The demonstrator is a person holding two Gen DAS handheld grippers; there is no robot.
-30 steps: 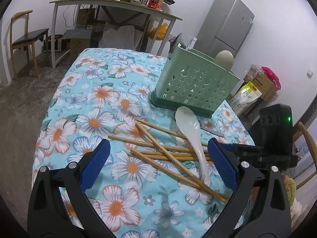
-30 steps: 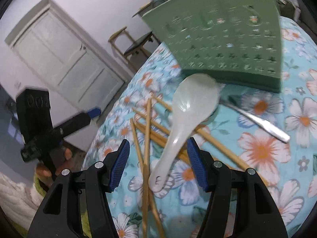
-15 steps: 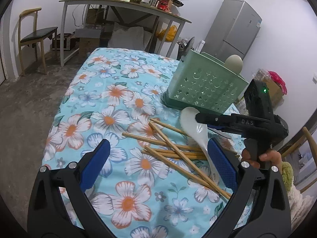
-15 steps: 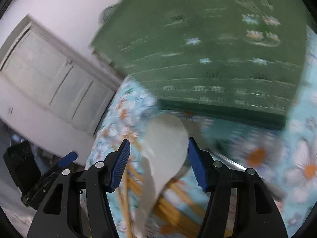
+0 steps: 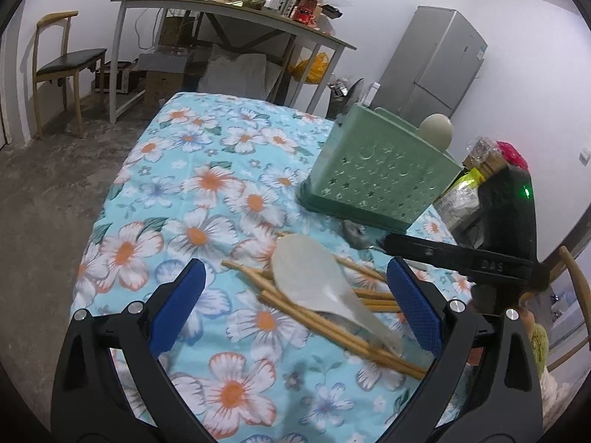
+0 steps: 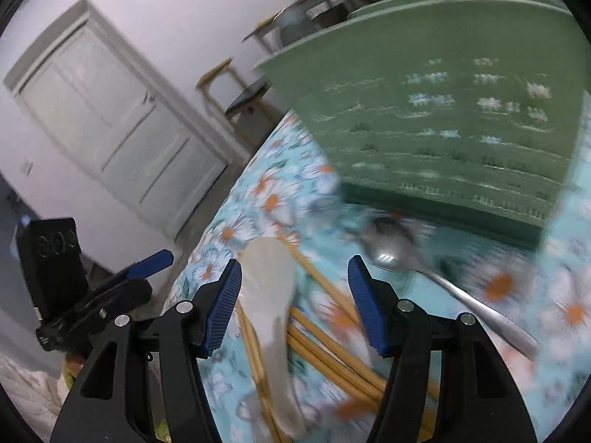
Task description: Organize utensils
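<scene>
A white ceramic spoon (image 5: pixel 314 284) lies across several wooden chopsticks (image 5: pixel 332 328) on the flowered cloth, between the wide-apart fingers of my open left gripper (image 5: pixel 295 306). Nothing touches its pads. A metal spoon (image 5: pixel 354 238) lies bowl-first at the foot of the green perforated utensil holder (image 5: pixel 376 173). In the right wrist view my right gripper (image 6: pixel 295 302) is open above the chopsticks (image 6: pixel 325 343). The white spoon (image 6: pixel 269 284) is by its left finger, and the metal spoon (image 6: pixel 391 254) lies just ahead of its right finger. The holder (image 6: pixel 443 118) fills the upper right.
A pale rounded spoon end (image 5: pixel 436 131) sticks out of the holder. The table's cloth (image 5: pixel 192 170) stretches away to the left of the holder. Beyond it are a cluttered desk (image 5: pixel 229 11), a chair (image 5: pixel 66 66) and a fridge (image 5: pixel 436 59). A white door (image 6: pixel 110 129) shows in the right wrist view.
The white spoon has slid off the metal spoon's bowl, away from the holder, leaving that bowl uncovered. My right gripper swung in close to the holder and drew back. Both grippers stayed open.
</scene>
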